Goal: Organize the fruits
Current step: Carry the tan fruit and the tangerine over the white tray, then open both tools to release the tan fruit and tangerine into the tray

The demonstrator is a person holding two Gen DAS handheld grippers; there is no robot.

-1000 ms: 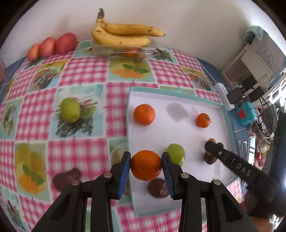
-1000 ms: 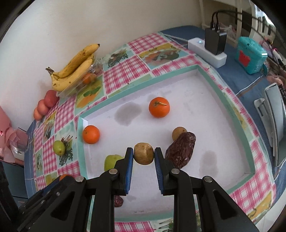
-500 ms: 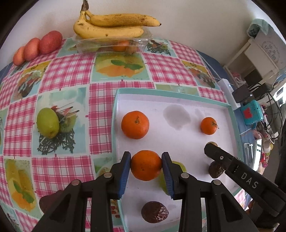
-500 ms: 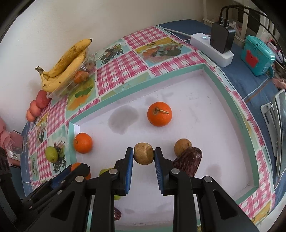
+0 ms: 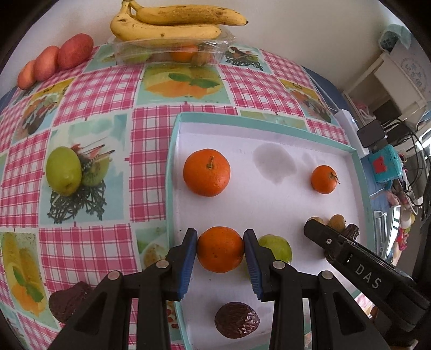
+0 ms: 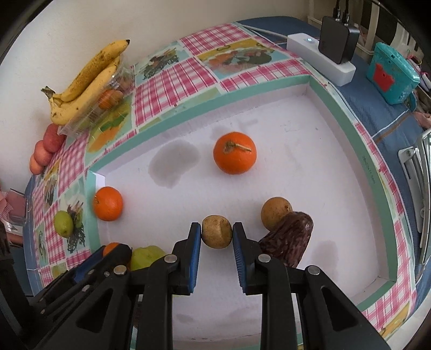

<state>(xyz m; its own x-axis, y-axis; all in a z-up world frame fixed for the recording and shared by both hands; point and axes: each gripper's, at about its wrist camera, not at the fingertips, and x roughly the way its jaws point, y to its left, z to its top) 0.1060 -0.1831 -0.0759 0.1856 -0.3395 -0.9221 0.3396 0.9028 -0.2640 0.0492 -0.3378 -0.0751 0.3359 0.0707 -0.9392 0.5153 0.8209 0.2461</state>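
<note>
My left gripper [image 5: 220, 250] is shut on an orange [image 5: 220, 249] and holds it over the near left part of the white tray [image 5: 269, 204]. My right gripper [image 6: 216, 235] is shut on a small brown round fruit [image 6: 216, 235] over the tray's middle [image 6: 309, 161]. In the tray lie a large orange [image 5: 206, 172], a small orange [image 5: 324, 179], a green fruit [image 5: 277, 246], a dark wrinkled fruit [image 5: 237, 319], another brown round fruit [image 6: 276, 216] and a dark date-like fruit [image 6: 288, 242].
On the checked tablecloth lie a green fruit [image 5: 63, 170] and a dark fruit [image 5: 68, 298]. At the back are bananas [image 5: 172, 25] on a clear box and red fruits [image 5: 56, 60]. A power strip [image 6: 320, 60] and a teal box [image 6: 392, 76] lie right of the tray.
Both grippers have moved forward over the tray with their fruits still held. The far fruits appear closer.
</note>
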